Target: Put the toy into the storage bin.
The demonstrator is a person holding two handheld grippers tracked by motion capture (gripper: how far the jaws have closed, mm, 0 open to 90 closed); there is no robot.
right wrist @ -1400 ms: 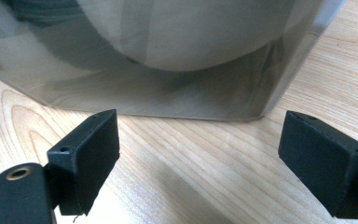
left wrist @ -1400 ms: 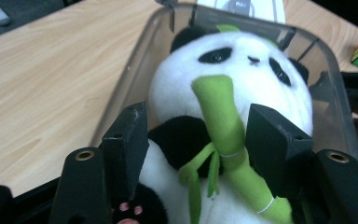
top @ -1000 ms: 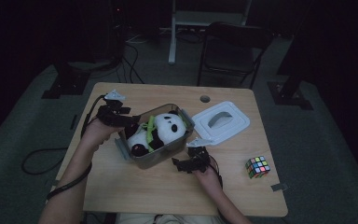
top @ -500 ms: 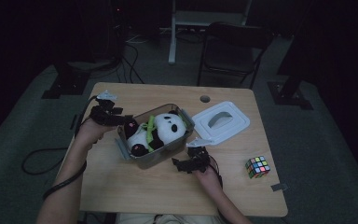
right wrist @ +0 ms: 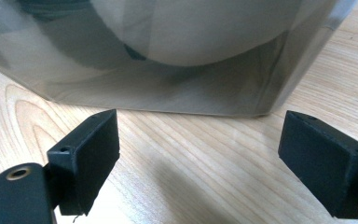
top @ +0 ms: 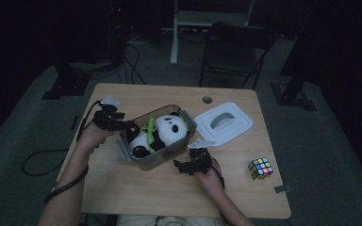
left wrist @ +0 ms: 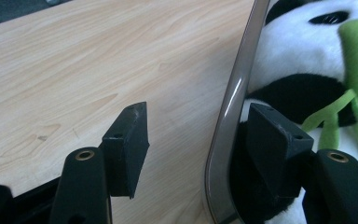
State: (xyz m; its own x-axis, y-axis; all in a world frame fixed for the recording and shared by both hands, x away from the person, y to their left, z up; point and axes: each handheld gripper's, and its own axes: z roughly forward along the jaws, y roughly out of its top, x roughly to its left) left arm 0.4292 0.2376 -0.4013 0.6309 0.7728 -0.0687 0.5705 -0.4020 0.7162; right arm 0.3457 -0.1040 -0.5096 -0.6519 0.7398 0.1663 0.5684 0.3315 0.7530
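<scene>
From the high view I see the clear plastic rectangular bin point(top: 156, 157) sitting near the middle of the light wooden tabletop point(top: 122, 188), with the black-and-white plush panda holding a green stalk point(top: 162, 132) lying inside it. My left gripper point(top: 122, 123) sits at the bin's left end, and my right gripper point(top: 188, 165) rests on the tabletop just beside the bin's near right corner. The white rectangular lid point(top: 222, 123) lies flat to the right of the bin, toward the far right corner, and a multicoloured puzzle cube point(top: 260, 168) stands apart near the right edge.

In the left gripper view my jaws are spread wide, straddling the bin's wall point(left wrist: 228, 121): one jaw outside over bare wood, the other inside against the panda point(left wrist: 303, 56). Nothing is clamped.

In the right gripper view my jaws are released too, spread wide just short of the bin's side point(right wrist: 168, 56), holding nothing.
</scene>
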